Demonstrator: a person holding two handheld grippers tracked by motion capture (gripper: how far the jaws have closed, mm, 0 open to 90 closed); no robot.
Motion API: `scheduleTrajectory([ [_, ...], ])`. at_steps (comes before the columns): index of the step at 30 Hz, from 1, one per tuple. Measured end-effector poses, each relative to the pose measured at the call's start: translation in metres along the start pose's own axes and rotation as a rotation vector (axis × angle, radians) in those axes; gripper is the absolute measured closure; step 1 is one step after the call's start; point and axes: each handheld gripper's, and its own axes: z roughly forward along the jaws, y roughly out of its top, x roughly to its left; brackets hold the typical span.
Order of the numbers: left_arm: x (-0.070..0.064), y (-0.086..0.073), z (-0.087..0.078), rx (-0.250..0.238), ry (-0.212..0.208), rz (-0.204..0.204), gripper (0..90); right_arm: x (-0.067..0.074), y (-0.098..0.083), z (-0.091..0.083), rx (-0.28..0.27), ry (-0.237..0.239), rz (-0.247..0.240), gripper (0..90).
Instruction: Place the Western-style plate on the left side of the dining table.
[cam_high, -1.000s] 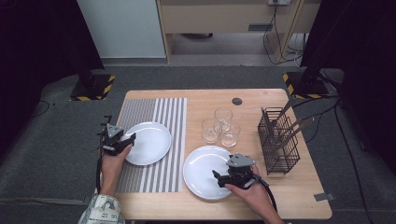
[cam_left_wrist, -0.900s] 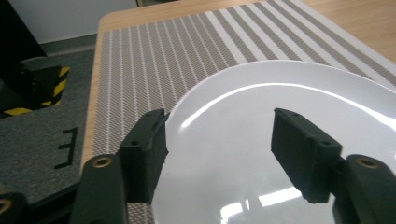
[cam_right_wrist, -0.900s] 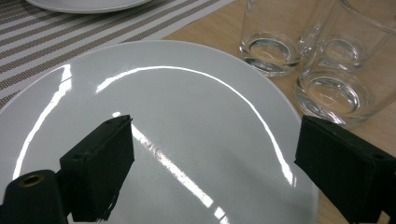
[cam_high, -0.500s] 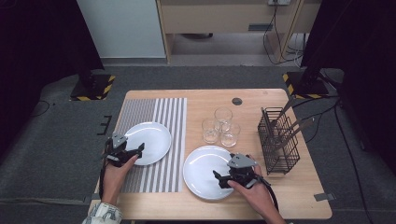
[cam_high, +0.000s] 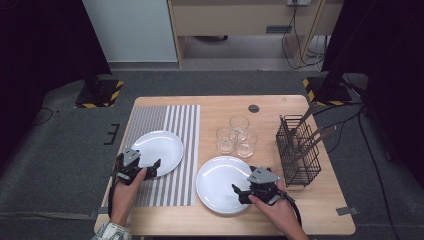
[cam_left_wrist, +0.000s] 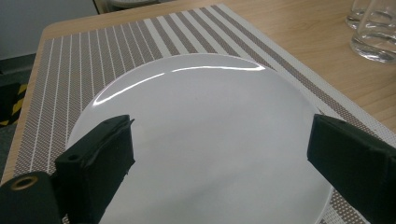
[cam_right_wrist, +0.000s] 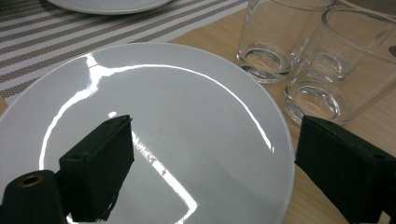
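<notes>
The white plate (cam_high: 159, 149) on the striped placemat (cam_high: 165, 125) was round, glossy and bare, with a bright curve of light across its far side in my left gripper view (cam_left_wrist: 205, 140). It lay flat on the mat, whose stripes showed all round its rim (cam_left_wrist: 107, 51). My left gripper (cam_high: 142, 169) sat at the plate's near edge, and its jaws had just been opening; they stood wide apart, one at each side of the plate, low over its white face, the pads not pressing on it, nothing held.

To the right of that plate, off the mat on the bare wood of the table (cam_high: 300, 215), lay the second white plate (cam_high: 220, 182), same shine, streaked with reflections in my right gripper view (cam_right_wrist: 154, 130). My right gripper (cam_high: 242, 192) hovered at its near right edge, jaws spread wide as well: the left jaw over the plate's face, the right jaw out past its rim, gripping nothing.

Just beyond the second plate stood three clear glasses (cam_high: 236, 134), empty and upright, clustered close together (cam_right_wrist: 299, 60). To the right of the glasses stood the black wire rack (cam_high: 298, 150) with utensil handles sticking out.
</notes>
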Motion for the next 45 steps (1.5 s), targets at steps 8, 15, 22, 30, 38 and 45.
scheduleTrajectory([
  [8, -0.004, 0.0, 0.002, 0.002, 0.005, 0.027, 6.7, 0.003, -0.009, -0.014, -0.005, 0.006, -0.019, 12.1],
  [15, -0.006, 0.0, 0.004, 0.008, 0.001, 0.041, 6.7, 0.004, -0.017, -0.024, -0.001, 0.006, -0.028, 12.5],
  [22, -0.009, 0.001, 0.005, 0.004, 0.005, 0.045, 6.7, -0.002, -0.026, -0.035, -0.005, 0.01, -0.028, 19.9],
  [30, -0.009, 0.001, 0.005, 0.006, 0.006, 0.055, 6.8, -0.012, -0.034, -0.054, 0.001, -0.027, -0.01, 21.0],
  [38, -0.012, 0.002, 0.006, 0.015, 0.014, 0.081, 6.8, -0.024, -0.044, -0.076, 0.004, -0.038, 0.012, 19.6],
  [45, -0.014, 0.001, 0.007, 0.026, 0.021, 0.1, 6.8, -0.035, -0.058, -0.102, -0.007, -0.076, 0.044, 19.1],
])
